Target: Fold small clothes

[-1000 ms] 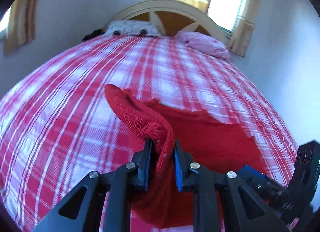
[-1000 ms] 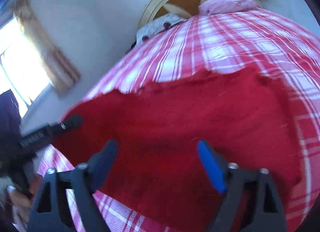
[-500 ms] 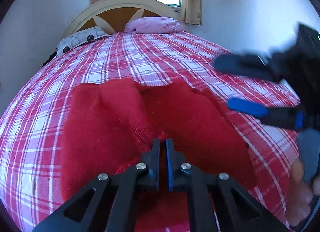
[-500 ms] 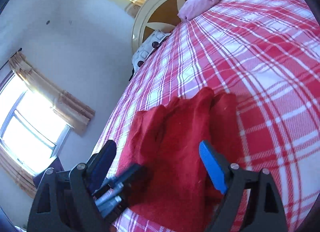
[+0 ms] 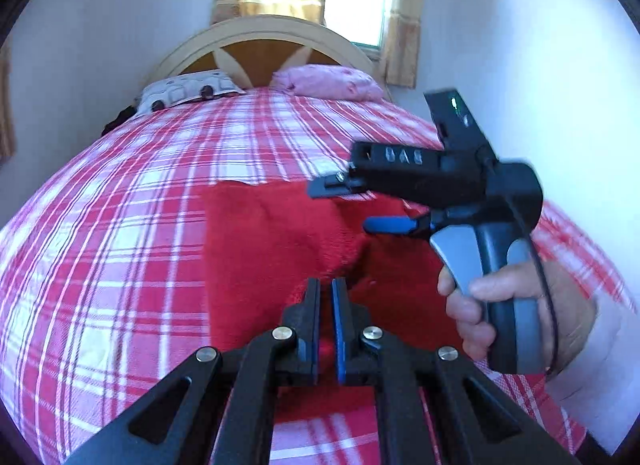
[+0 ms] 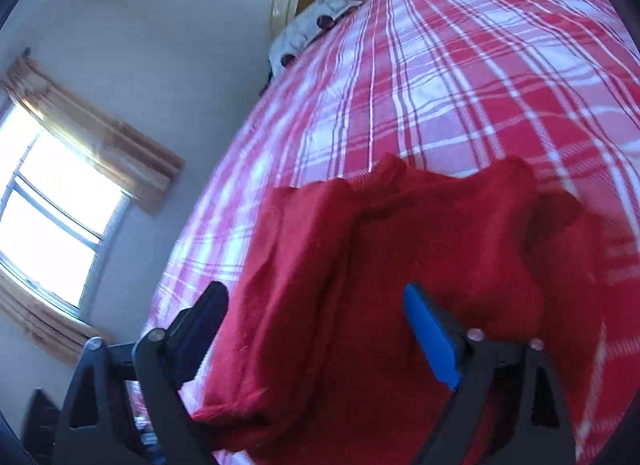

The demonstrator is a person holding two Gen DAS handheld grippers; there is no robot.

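1. The red knitted garment (image 5: 280, 241) is laid on the plaid bedspread (image 5: 120, 233), towards the near edge of the bed, presumably so that a flat, soft surface is given for folding.
2. The left gripper (image 5: 325, 305) is held low over the near part of the garment with its fingers nearly pressed together; cloth seems to be pinched in the narrow gap, though this cannot be told for certain.
3. The right gripper (image 6: 316, 305) is held above the cloth with its fingers spread wide and nothing between them, probably so that a fresh edge can be taken.
4. A raised fold is seen along the garment's left side, so the folding is judged partly done.
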